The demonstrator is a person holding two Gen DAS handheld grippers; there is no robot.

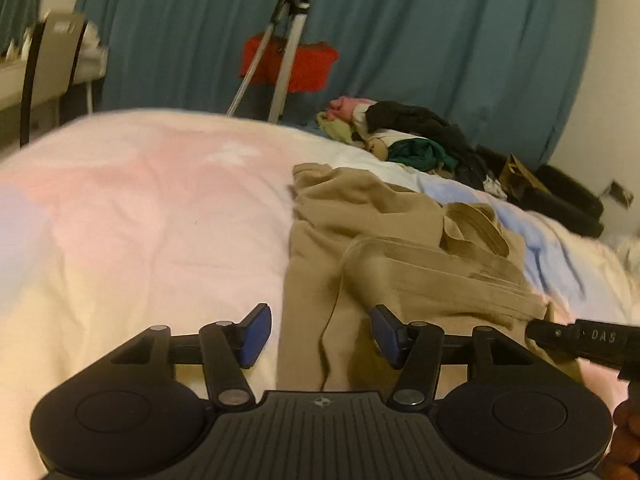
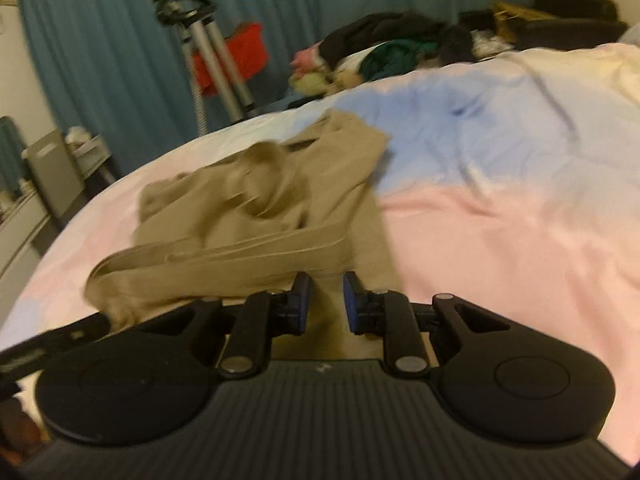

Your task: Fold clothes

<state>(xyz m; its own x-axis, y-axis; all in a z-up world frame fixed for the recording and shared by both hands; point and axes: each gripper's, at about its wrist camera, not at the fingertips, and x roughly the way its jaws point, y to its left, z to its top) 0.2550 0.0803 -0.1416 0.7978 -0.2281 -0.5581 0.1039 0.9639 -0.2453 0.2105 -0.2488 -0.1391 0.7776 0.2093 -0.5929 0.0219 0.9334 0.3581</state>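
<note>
Your left tool (image 1: 320,336) hangs low over the bed (image 1: 140,208) with its blue pads spread wide and nothing between them; the near end of the khaki trousers (image 1: 360,248) lies under the gap. Your right tool (image 2: 325,302) sits at the same near end of the trousers (image 2: 280,216), its pads set a narrow gap apart with khaki cloth seen through the gap; you cannot tell from here whether they pinch it. In the left view the right tool's black tip (image 1: 576,336) touches the trousers' right edge.

The trousers lie crumpled on the pastel duvet, their long axis running away from you, legs toward you and the waistband (image 1: 476,228) bunched farther off, toward the far side of the bed. Beyond the trousers a heap of mixed clothes (image 1: 400,136) lies at the bed's far edge. Behind that stand a metal stand (image 1: 280,60) with a red bin (image 1: 316,64), and then the teal curtain (image 1: 440,40).
</note>
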